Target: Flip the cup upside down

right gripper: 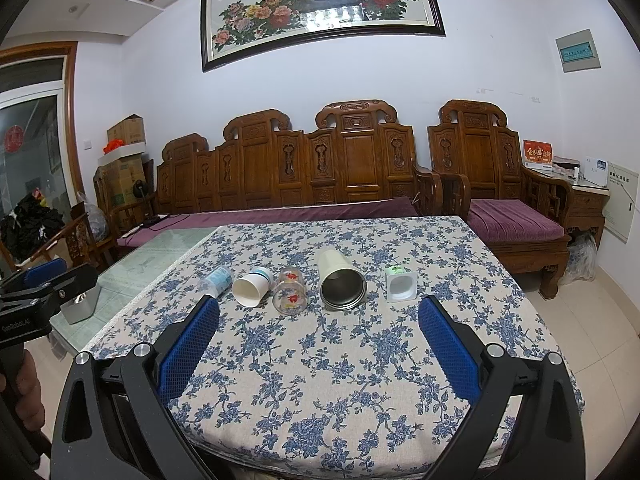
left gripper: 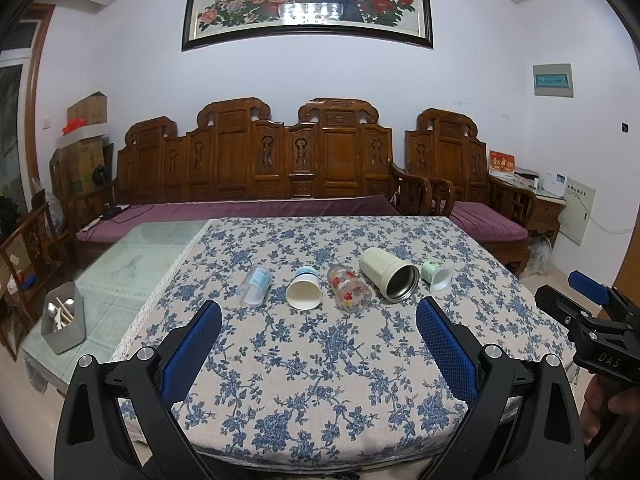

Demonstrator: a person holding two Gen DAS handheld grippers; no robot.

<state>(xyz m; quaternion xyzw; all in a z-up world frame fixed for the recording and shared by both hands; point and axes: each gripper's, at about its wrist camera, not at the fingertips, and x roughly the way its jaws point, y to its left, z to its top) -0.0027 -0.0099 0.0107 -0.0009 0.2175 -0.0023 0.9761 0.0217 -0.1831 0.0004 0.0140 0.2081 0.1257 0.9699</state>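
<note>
Several cups lie on their sides in a row on the flowered tablecloth (left gripper: 320, 360): a clear plastic cup (left gripper: 255, 286) (right gripper: 216, 281), a white paper cup (left gripper: 304, 293) (right gripper: 251, 287), a flower-printed glass (left gripper: 349, 293) (right gripper: 290, 291), a cream steel-lined tumbler (left gripper: 389, 274) (right gripper: 340, 282) and a small green-white cup (left gripper: 438, 275) (right gripper: 400, 286). My left gripper (left gripper: 318, 312) is open and empty, well short of the row. My right gripper (right gripper: 319, 308) is open and empty, just before the glass and tumbler. It also shows at the right edge of the left wrist view (left gripper: 592, 312).
A grey utensil holder (left gripper: 63, 322) stands on the glass tabletop (left gripper: 132, 264) left of the cloth. A carved wooden sofa (left gripper: 256, 168) with purple cushions stands behind the table. Cardboard boxes (left gripper: 86, 148) are stacked at the back left.
</note>
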